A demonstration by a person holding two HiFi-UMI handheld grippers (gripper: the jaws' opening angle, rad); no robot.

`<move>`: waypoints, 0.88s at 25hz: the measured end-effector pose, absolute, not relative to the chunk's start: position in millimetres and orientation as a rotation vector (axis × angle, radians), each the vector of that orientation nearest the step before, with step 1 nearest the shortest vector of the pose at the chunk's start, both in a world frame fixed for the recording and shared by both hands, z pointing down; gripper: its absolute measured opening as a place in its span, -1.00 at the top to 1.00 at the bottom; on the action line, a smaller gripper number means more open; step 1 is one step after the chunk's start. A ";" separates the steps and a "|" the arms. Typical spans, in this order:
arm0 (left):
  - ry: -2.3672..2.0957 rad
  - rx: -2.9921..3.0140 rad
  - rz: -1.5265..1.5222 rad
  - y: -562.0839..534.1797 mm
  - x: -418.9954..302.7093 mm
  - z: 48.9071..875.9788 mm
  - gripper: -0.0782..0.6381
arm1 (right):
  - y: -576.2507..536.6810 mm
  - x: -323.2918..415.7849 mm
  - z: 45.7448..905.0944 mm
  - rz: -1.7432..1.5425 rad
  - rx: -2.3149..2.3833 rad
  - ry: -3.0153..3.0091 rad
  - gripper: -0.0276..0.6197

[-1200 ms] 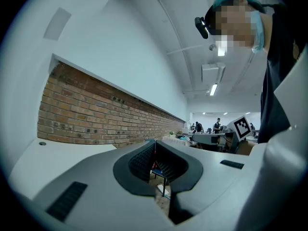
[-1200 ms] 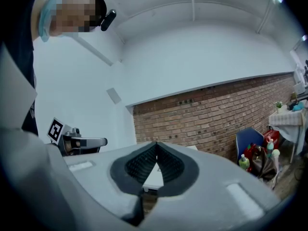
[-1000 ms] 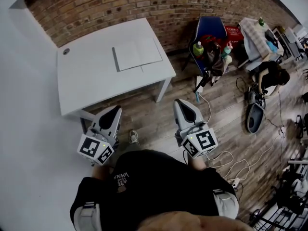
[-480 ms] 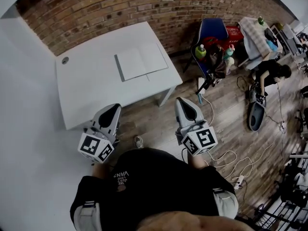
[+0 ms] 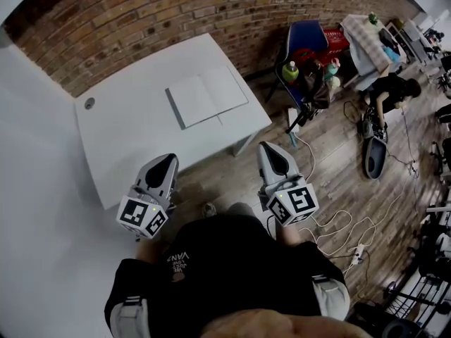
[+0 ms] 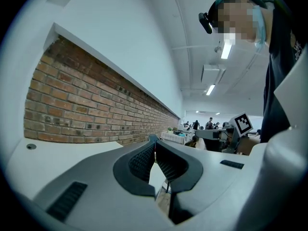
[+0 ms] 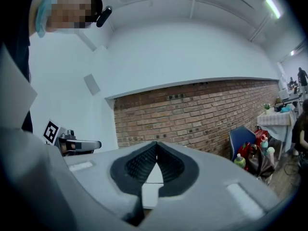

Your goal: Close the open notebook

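**Nearing the open notebook with both tools clenched and empty**

Carries the left tool [image 5: 163,159] and the right tool [image 5: 273,150] side by side, both pointing level toward the worktop [image 5: 127,143]. Shows each one clenched in its own view, ribbed pads [image 6: 139,160] pressed together at the tips, with nothing between them. Puts the left tip over the worktop's near edge in the head view and the right tip over the plank floor [image 5: 331,167], just off the worktop's near right corner.

Finds the notebook [image 5: 208,96] beyond, on the far half of the white worktop toward the brick wall [image 5: 141,20]. Lies open and flat there: two blank pale pages, a darker edge along the left side, well apart from either tool. Adds a small round grommet [image 5: 89,103] near the far left corner.

Takes in, further right, a blue chair [image 5: 310,37] with a green bottle [image 5: 290,71] and bags, loose cables [image 5: 338,234] on the floor, and a crouching person [image 5: 391,90].

Differs from a second ago in distance only: then showed floor between the left tip and the worktop's edge. Leaves the notebook just as open.
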State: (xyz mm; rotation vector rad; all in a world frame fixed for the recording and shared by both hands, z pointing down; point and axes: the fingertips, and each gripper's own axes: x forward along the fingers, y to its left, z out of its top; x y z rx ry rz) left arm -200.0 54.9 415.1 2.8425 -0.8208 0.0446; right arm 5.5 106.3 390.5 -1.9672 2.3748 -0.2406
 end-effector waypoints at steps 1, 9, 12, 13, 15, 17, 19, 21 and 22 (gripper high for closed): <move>-0.821 2.834 0.041 50.6 -201.5 416.5 0.73 | 103.9 4.7 392.1 -0.246 -1.974 2.374 0.92; -0.819 2.791 0.040 26.7 -199.5 432.0 0.73 | 75.3 6.8 403.5 -0.271 -1.988 2.393 0.92; -0.857 2.772 0.044 14.1 -201.0 438.7 0.73 | 56.6 8.9 406.4 -0.268 -1.970 2.414 0.92; -0.872 2.766 0.047 9.2 -202.2 440.0 0.73 | 49.6 9.1 406.7 -0.263 -1.962 2.423 0.92; -0.902 2.751 0.044 -1.4 -204.2 441.1 0.73 | 35.1 9.8 406.0 -0.254 -1.945 2.442 0.92; -0.918 2.743 0.045 -11.8 -202.5 441.5 0.73 | 20.5 12.6 404.3 -0.246 -1.933 2.457 0.92; -0.925 2.741 0.052 -22.5 -197.8 441.6 0.73 | 6.5 16.6 403.9 -0.248 -1.919 2.471 0.92; -0.938 2.738 0.056 -33.6 -193.5 441.0 0.73 | -6.5 20.0 404.3 -0.256 -1.902 2.488 0.92; -0.945 2.736 0.057 -39.1 -191.2 440.5 0.73 | -12.7 22.0 404.7 -0.259 -1.895 2.495 0.92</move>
